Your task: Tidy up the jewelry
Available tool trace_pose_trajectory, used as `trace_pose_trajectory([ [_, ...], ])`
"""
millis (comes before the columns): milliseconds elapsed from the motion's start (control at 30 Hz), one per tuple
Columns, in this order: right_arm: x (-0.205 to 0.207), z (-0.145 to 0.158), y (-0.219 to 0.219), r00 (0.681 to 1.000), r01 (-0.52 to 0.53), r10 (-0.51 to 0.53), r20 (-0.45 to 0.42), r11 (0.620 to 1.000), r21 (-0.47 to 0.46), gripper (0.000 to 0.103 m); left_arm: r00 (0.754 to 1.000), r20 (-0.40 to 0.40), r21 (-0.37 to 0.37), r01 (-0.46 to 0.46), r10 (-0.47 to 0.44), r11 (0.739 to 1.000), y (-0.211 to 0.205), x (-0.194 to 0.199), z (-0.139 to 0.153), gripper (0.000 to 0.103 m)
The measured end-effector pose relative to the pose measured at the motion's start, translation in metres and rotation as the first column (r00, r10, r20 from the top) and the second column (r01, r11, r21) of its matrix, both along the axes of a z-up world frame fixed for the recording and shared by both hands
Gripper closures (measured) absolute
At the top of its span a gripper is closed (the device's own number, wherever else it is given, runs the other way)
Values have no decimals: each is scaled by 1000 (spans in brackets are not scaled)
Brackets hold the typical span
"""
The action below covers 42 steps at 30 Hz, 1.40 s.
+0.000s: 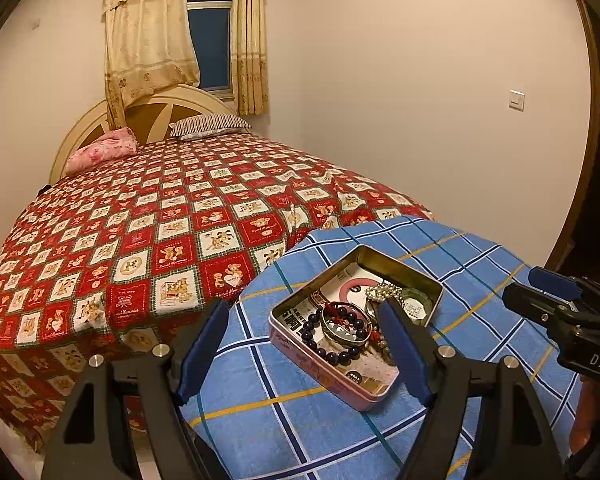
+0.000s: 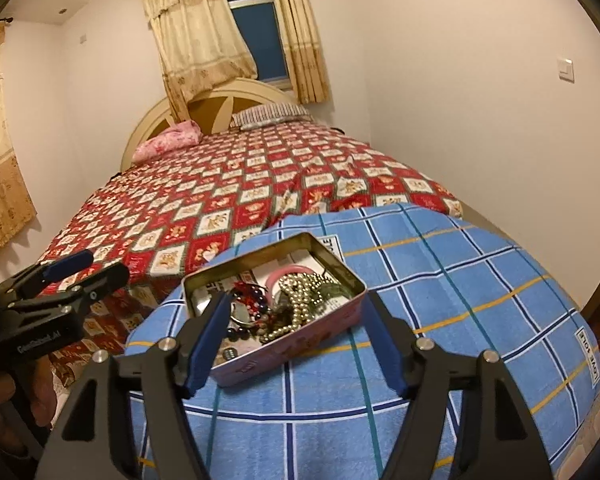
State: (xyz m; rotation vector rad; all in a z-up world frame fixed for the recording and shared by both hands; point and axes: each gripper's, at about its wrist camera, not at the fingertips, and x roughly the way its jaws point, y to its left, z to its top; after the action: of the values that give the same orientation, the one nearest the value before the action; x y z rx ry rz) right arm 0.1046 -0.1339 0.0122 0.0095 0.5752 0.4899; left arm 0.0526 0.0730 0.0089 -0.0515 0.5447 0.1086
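An open pink tin (image 1: 328, 372) sits on a blue checked cloth (image 1: 300, 428). It holds a dark blue bead bracelet (image 1: 332, 354), a pearl string (image 1: 384, 292), a pink ring shape (image 1: 350, 286) and a glass bangle. In the right wrist view the tin (image 2: 300, 346) shows the pearl string (image 2: 300, 304) and dark beads (image 2: 256, 300). My left gripper (image 1: 304, 350) is open and empty just above the tin's near side. My right gripper (image 2: 296, 344) is open and empty, its jaws either side of the tin. Each gripper shows in the other's view, the right one (image 1: 556, 296) and the left one (image 2: 68, 268).
The blue cloth (image 2: 460, 280) covers a small round surface at the foot of a bed with a red bear-pattern quilt (image 1: 160, 220). Pillows (image 1: 208, 124) lie by the headboard. A curtained window (image 1: 208, 32) is behind. White walls stand right, with a switch (image 1: 516, 99).
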Motion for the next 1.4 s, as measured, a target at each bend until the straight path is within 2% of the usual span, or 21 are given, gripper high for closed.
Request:
trace_pose_trajectory([
  [533, -18, 14, 6, 999, -16, 16, 49, 1000, 5, 28, 999, 38, 7, 15, -15, 1000, -8, -16, 18, 25],
  [1100, -26, 18, 4, 996, -8, 7, 83, 1000, 10, 21, 999, 41, -10, 30, -29, 1000, -11, -20, 21, 25],
  [1400, -27, 17, 3, 996, -11, 11, 92, 1000, 6, 20, 999, 37, 1, 27, -27, 1000, -11, -18, 19, 24],
])
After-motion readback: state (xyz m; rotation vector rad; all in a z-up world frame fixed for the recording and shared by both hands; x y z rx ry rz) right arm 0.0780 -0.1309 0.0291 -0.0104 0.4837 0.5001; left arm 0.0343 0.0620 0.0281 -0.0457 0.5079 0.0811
